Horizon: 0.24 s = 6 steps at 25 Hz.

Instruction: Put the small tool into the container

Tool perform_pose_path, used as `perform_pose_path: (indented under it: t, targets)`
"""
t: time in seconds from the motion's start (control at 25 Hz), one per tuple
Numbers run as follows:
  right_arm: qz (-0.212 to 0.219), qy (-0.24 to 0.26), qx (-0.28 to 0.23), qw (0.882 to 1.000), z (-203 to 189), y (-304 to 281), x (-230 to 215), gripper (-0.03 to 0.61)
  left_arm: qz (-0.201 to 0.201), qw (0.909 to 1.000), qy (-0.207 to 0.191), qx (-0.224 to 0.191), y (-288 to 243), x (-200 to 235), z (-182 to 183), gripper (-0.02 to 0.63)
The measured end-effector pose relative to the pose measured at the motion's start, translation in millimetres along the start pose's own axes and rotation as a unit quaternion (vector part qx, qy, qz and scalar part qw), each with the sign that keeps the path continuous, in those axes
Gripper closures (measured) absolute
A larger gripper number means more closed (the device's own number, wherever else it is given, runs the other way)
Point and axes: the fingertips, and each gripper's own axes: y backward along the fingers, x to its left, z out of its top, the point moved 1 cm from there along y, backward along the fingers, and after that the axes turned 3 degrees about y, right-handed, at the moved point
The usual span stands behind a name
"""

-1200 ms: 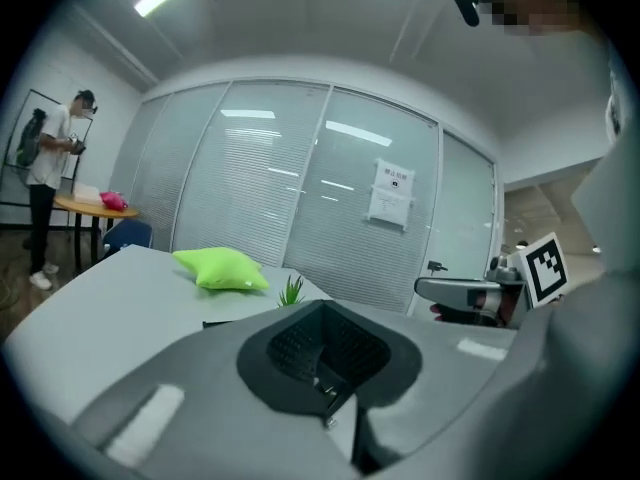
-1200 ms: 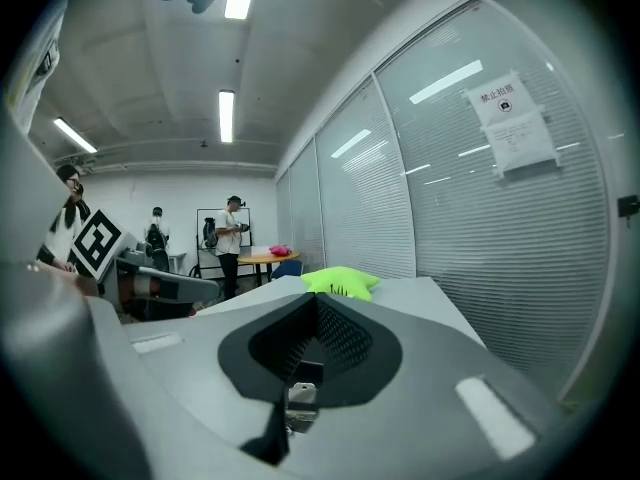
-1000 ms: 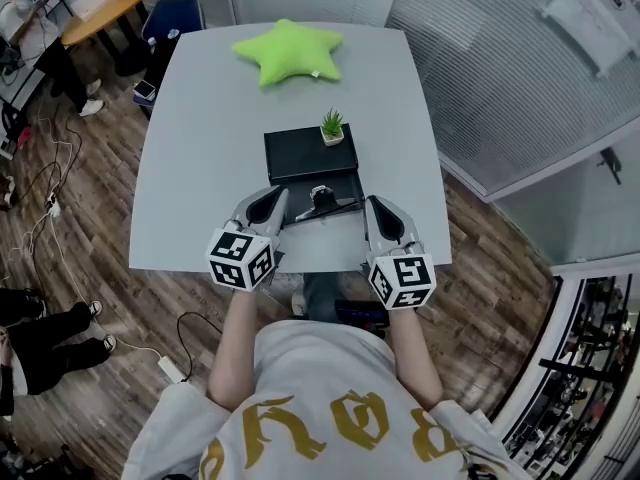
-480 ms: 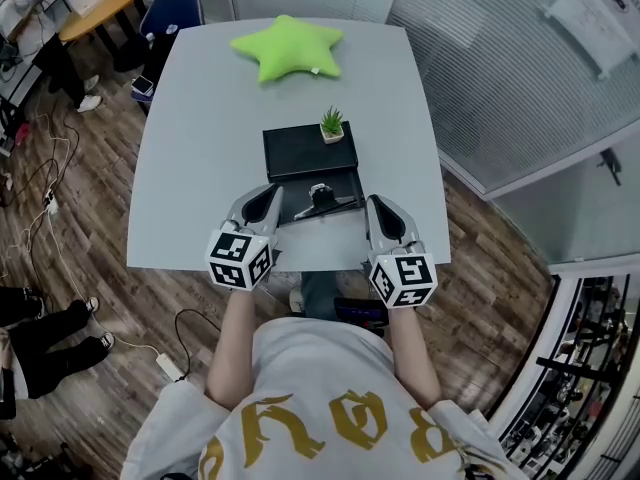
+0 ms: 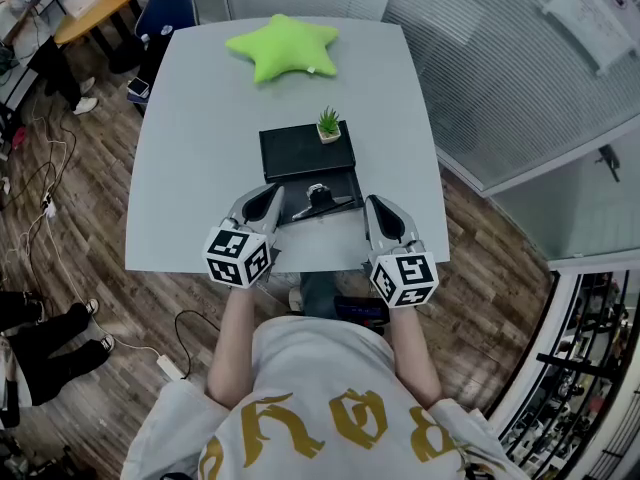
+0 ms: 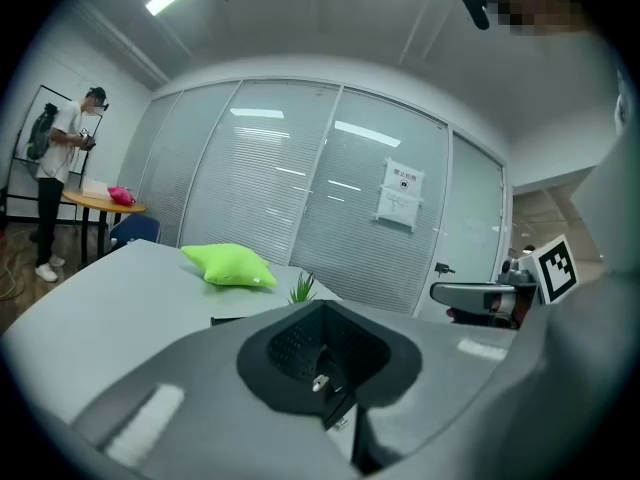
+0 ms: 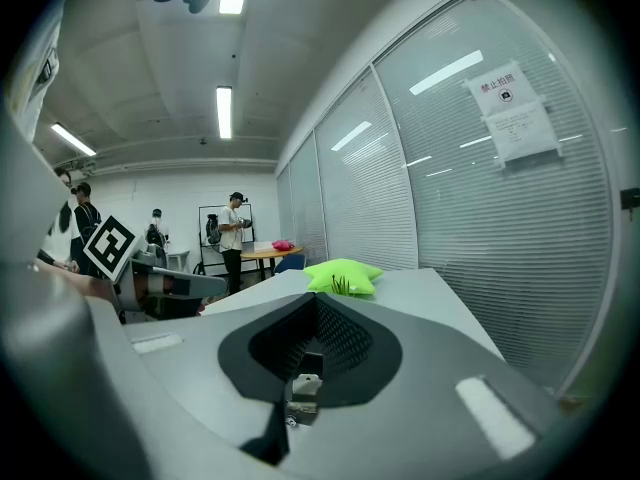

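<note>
Only the head view shows the small tool (image 5: 319, 198). It lies at the near end of the black container (image 5: 300, 156), between the left tongs (image 5: 266, 203) and the right tongs (image 5: 381, 211). The gripper views show both tongs closed together on nothing. A potted plant (image 5: 329, 126) stands on the container. A green star cushion (image 5: 283, 46) lies far back on the grey counter (image 5: 190, 168). The floor (image 5: 80, 298) is wooden.

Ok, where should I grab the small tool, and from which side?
Take the tool by its thin dark bar, right of the pale middle lump, coming straight down with the right gripper. It lies flat and crosswise before the container, so jaws closing front to back should span its narrow width.
</note>
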Motion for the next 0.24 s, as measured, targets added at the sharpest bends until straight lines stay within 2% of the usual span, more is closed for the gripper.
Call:
perform_pose_path:
  t: [0.24]
  targets:
    - [0.008,-0.006,0.006,1.000,-6.4,-4.2,0.6,0.557,-0.002,1.0000,0.002,0.008,-4.2,3.1,-4.9,0.614]
